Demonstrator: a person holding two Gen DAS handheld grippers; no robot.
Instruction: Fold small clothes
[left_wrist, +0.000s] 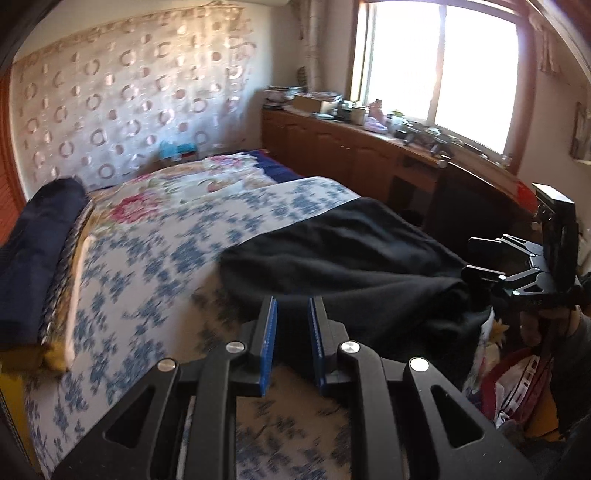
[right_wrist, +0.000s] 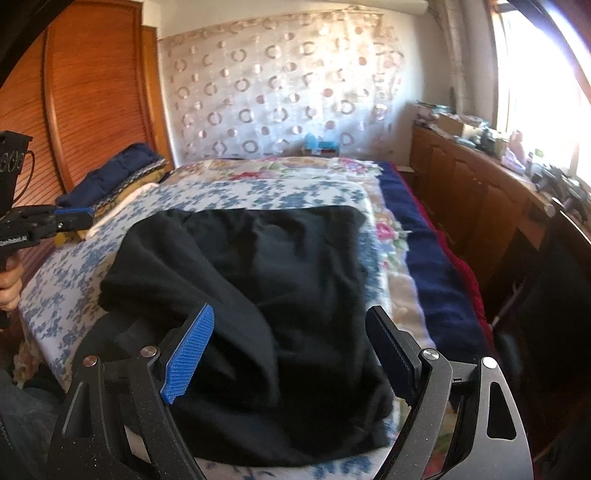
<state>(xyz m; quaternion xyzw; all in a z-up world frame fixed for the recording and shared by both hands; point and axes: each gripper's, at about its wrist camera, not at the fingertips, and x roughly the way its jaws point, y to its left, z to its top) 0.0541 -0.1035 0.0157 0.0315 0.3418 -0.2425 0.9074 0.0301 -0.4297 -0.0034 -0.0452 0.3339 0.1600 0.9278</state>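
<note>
A black garment (right_wrist: 266, 273) lies spread and rumpled on the blue-flowered bed cover (right_wrist: 66, 280); it also shows in the left wrist view (left_wrist: 351, 258). My right gripper (right_wrist: 291, 325) is wide open above the garment's near edge, holding nothing. In the left wrist view the right gripper (left_wrist: 471, 258) sits at the garment's right end. My left gripper (left_wrist: 293, 306) hovers over the bed cover (left_wrist: 147, 258) left of the garment, jaws a narrow gap apart and empty. In the right wrist view the left gripper (right_wrist: 86, 218) is at far left.
Folded dark blue bedding (left_wrist: 33, 243) and a pillow lie at the bed's left side. A wooden cabinet (left_wrist: 332, 147) with clutter runs under the bright window. A wooden wardrobe (right_wrist: 92, 92) stands left. A red bag (left_wrist: 517, 376) sits by the bed.
</note>
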